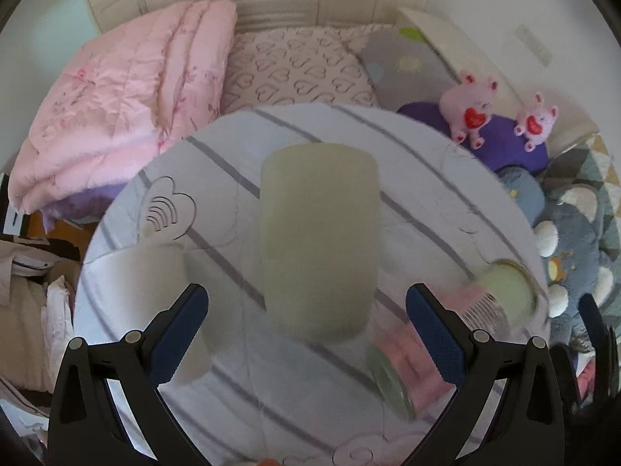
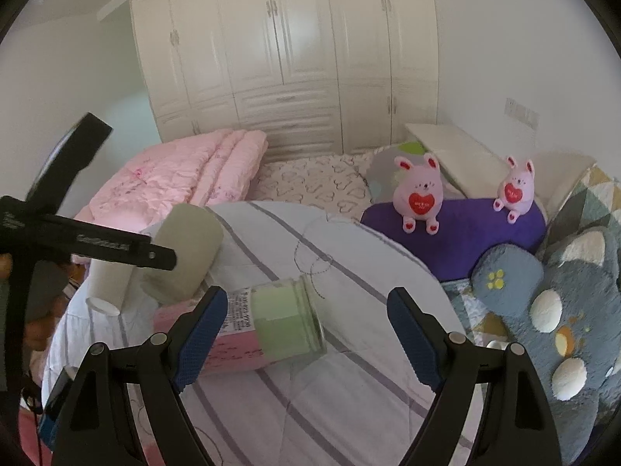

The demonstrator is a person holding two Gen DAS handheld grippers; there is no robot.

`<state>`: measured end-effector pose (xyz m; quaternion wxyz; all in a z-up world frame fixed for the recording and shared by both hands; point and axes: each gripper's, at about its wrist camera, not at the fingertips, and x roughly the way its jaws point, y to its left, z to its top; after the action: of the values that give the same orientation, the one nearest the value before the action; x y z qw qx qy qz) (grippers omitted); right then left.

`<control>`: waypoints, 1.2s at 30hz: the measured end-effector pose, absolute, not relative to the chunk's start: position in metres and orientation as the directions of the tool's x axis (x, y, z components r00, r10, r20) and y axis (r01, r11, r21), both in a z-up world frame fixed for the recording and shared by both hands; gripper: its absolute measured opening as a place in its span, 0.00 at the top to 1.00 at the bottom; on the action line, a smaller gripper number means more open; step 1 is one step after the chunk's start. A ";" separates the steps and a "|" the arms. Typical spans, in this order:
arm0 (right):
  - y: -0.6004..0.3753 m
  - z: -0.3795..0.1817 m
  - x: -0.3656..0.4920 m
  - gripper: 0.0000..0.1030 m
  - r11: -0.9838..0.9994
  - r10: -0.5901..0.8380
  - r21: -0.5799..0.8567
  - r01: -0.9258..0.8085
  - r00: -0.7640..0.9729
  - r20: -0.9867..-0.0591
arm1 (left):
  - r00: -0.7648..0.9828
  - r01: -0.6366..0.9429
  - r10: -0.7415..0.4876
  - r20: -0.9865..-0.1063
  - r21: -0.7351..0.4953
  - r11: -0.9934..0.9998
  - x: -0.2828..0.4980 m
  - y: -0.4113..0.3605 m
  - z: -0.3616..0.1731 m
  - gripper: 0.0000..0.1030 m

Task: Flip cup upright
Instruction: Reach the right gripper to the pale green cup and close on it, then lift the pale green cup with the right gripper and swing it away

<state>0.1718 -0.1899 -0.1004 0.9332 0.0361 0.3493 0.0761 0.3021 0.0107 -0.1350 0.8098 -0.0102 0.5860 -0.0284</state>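
A pale olive-green cup (image 1: 320,240) lies on its side on the striped white quilt (image 1: 427,178), just ahead of my left gripper (image 1: 306,330), which is open and empty with the cup between the lines of its fingers. The right wrist view shows the same cup (image 2: 190,252) at left, with the left gripper's black body (image 2: 89,248) in front of it. My right gripper (image 2: 306,330) is open and empty, above a glass jar (image 2: 287,322) with pale green contents lying on its side.
A white paper cup (image 2: 106,283) lies on its side left of the green cup. A pink box (image 2: 233,334) lies beside the jar. A folded pink duvet (image 2: 186,178), pillows, a purple cushion (image 2: 465,229) with two pink plush toys and a grey plush surround the quilt.
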 end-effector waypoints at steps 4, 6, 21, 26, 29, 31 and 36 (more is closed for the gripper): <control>-0.195 -0.105 0.179 0.17 0.982 0.188 0.141 -0.125 0.739 -0.647 | 0.260 0.037 -0.035 -0.965 -0.026 0.999 0.316 0.004 -0.153 0.00; -0.197 -0.107 0.181 0.17 0.980 0.197 0.152 -0.129 0.734 -0.650 | 0.250 0.041 -0.029 -0.968 -0.020 0.999 0.319 0.001 -0.159 0.00; -0.190 -0.108 0.175 0.17 0.976 0.217 0.153 -0.154 0.711 -0.668 | 0.330 0.087 -0.064 -0.942 -0.037 0.996 0.309 -0.004 -0.150 0.26; -0.180 -0.105 0.166 0.17 0.975 0.221 0.141 -0.171 0.709 -0.669 | 0.392 0.089 -0.081 -0.916 -0.050 0.995 0.286 0.003 -0.128 0.26; -0.175 -0.102 0.156 0.17 0.975 0.222 0.131 -0.181 0.711 -0.668 | 0.421 0.089 -0.090 -0.902 -0.057 0.994 0.270 0.005 -0.114 0.26; -0.173 -0.098 0.149 0.17 0.974 0.224 0.131 -0.184 0.712 -0.666 | 0.443 0.094 -0.102 -0.891 -0.067 0.993 0.258 0.006 -0.103 0.26; -0.175 -0.083 0.130 0.17 0.975 0.222 0.129 -0.183 0.728 -0.649 | 0.495 0.114 -0.124 -0.860 -0.077 0.991 0.221 0.002 -0.075 0.26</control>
<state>0.1305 -0.1754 -0.0830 0.9290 0.0281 0.3525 0.1091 0.2206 0.0021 -0.0746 0.8647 -0.0049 0.4976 -0.0687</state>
